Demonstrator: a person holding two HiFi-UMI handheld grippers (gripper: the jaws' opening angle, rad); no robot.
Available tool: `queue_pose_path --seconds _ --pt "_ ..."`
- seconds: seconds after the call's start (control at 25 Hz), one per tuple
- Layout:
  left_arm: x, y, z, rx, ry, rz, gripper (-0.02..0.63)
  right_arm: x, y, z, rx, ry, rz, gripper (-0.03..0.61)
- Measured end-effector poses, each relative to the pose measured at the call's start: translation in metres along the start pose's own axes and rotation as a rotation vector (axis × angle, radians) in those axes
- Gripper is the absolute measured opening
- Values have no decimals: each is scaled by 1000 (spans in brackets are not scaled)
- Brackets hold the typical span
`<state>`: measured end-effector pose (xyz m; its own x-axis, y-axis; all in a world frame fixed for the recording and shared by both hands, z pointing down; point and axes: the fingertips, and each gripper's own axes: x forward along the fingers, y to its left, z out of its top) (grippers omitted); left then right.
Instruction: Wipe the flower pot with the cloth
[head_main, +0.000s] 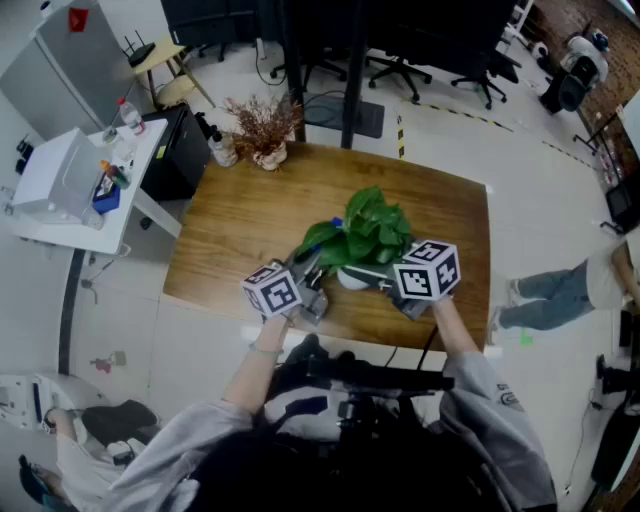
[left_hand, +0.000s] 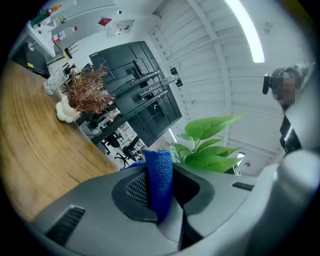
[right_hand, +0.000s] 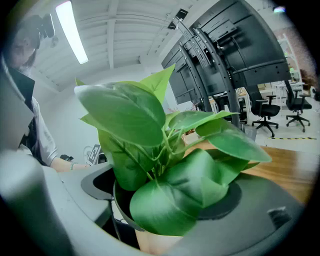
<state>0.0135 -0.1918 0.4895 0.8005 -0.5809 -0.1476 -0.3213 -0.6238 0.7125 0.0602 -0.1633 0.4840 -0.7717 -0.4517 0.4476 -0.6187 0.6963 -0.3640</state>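
So as far as I can tell we're at the "everything's in hand, no real wiping yet" stage. The flower pot (head_main: 350, 279) is at the near edge of the table (head_main: 240, 220), right in front of the person, with its green leaves (head_main: 365, 225) flopping out over the top. The right gripper (right_hand: 160, 210) has its jaws on either side of the pot, and it looks clamped on, so I'd guess that's the hand steadying it. The left gripper (left_hand: 167, 172) is at the same near edge of the table, on the left side of the pot. Its jaws are squeezed onto a fold of the blue cloth (left_hand: 159, 182), which sticks up between them. So cloth grabbed: done. Pot secured: looks done. What I can't confirm is whether the cloth is touching the pot. The left gripper view only shows leaves behind the cloth, and in the head view the gripper bodies cover that spot. My read is that pretty much all of the rubbing around the pot's wall is still to do. The only other thing worth noting is a dried plant in a vase (head_main: 262, 125) sitting way off at the table's far edge, well out of the way.
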Motion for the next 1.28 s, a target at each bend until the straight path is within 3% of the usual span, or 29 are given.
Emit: queue_pose_path --seconds 0.4,0.64,0.96,1.28 --pt "11 -4 -2 -41 -23 -55 69 -11 9 22 50 -92 42 482" --pt "8 6 4 -96 -52 -26 69 -16 10 37 105 -170 69 482" --pt "13 -2 22 -363 -201 -236 69 -22 8 60 117 -250 107 479" --pt "20 -2 25 -377 -227 -283 69 -24 3 78 92 -274 92 457"
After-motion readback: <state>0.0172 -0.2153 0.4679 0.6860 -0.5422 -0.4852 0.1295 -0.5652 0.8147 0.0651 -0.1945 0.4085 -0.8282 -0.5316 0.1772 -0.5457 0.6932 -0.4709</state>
